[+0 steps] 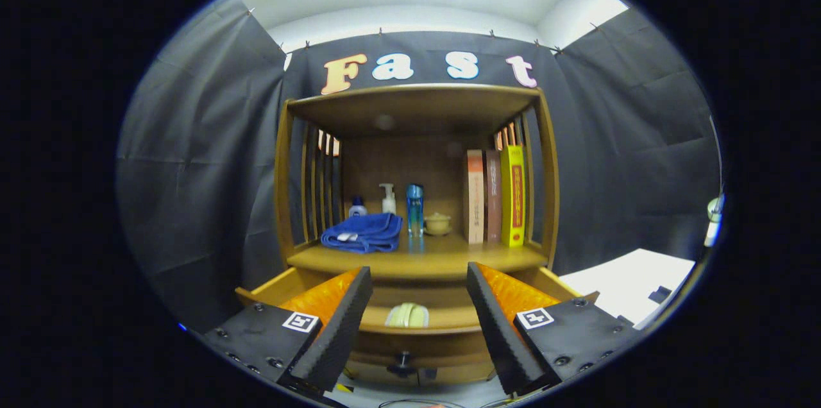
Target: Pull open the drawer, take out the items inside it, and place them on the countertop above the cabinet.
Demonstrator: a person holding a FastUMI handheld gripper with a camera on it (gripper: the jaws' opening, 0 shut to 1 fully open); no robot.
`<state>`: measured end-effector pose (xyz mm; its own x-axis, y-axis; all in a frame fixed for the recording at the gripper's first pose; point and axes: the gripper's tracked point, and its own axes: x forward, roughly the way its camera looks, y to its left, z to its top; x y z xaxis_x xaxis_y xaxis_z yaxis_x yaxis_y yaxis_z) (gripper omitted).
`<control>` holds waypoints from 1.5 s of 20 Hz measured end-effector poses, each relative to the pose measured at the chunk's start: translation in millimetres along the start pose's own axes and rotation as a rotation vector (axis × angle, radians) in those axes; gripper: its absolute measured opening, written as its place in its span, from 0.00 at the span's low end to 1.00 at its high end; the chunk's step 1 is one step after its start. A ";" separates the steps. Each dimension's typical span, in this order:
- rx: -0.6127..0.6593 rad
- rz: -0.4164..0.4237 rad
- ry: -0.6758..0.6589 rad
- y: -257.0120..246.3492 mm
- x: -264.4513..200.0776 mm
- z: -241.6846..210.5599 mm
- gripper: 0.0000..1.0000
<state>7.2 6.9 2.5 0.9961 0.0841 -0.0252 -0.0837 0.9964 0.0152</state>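
A wooden cabinet stands ahead with its drawer pulled open toward me. Inside the drawer lies a pale green item, just beyond and between my fingers. The drawer's dark knob shows on its front panel, low between the fingers. My gripper hovers above the drawer's front, its jaws spread wide apart with nothing between them. The countertop above the drawer holds several things.
On the countertop sit a folded blue towel, a small blue-capped bottle, a white pump bottle, a blue bottle, a small lidded pot and three upright books. A white surface lies to the right.
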 end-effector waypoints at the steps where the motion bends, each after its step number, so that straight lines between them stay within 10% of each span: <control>1: -0.016 0.005 0.002 1.2 15.6 5.8 0.98; 10: -0.045 0.077 0.298 33.3 135.3 -77.2 0.99; 20: -0.040 0.073 0.682 32.5 134.2 -226.5 0.99; 30: -0.028 0.082 0.846 35.8 125.9 -267.2 0.88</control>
<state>122.5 56.6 -267.2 0.6324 0.1263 -0.7643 -0.1662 0.9858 0.0253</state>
